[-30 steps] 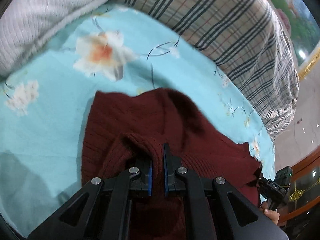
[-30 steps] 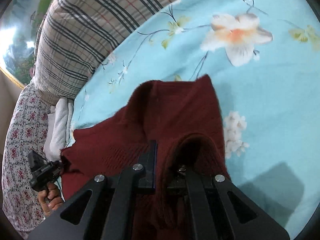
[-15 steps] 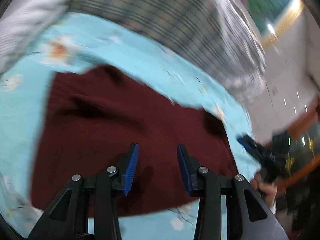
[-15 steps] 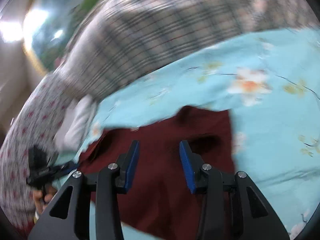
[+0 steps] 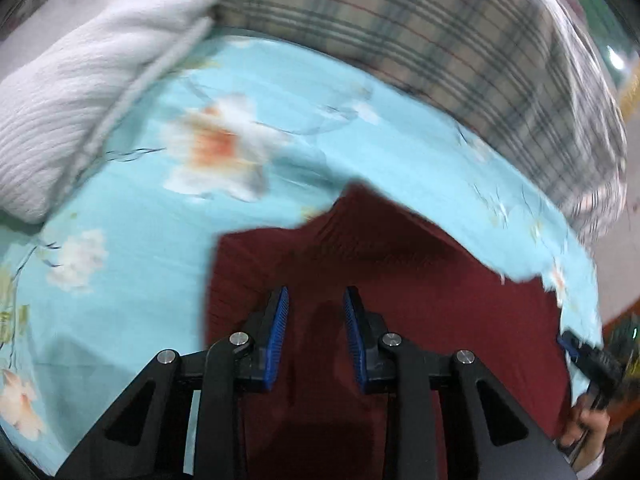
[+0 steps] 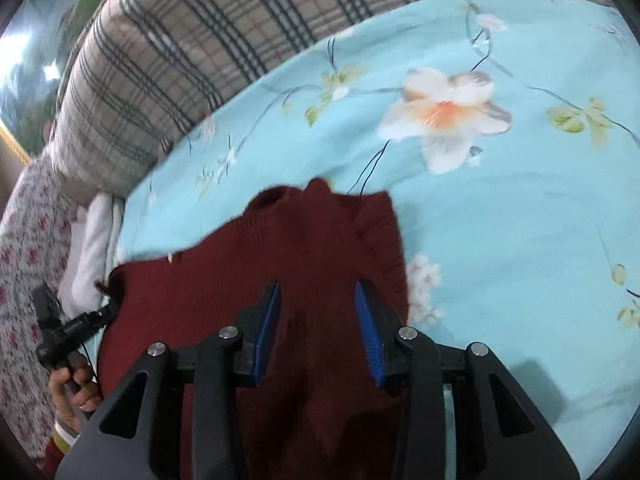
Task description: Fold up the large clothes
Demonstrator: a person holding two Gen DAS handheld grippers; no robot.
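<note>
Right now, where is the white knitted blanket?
In the left wrist view the white knitted blanket sits at the upper left, on the floral blue sheet beside the plaid pillow, apart from the maroon sweater.

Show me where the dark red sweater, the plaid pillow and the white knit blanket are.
dark red sweater [image 6: 320, 248]: right wrist view, upper body near collar.
plaid pillow [image 6: 208, 40]: right wrist view, its front face.
white knit blanket [image 5: 80, 92]: left wrist view, ribbed top.

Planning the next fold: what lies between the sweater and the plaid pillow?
Only bare floral sheet between sweater and plaid pillow, in the right wrist view.
</note>
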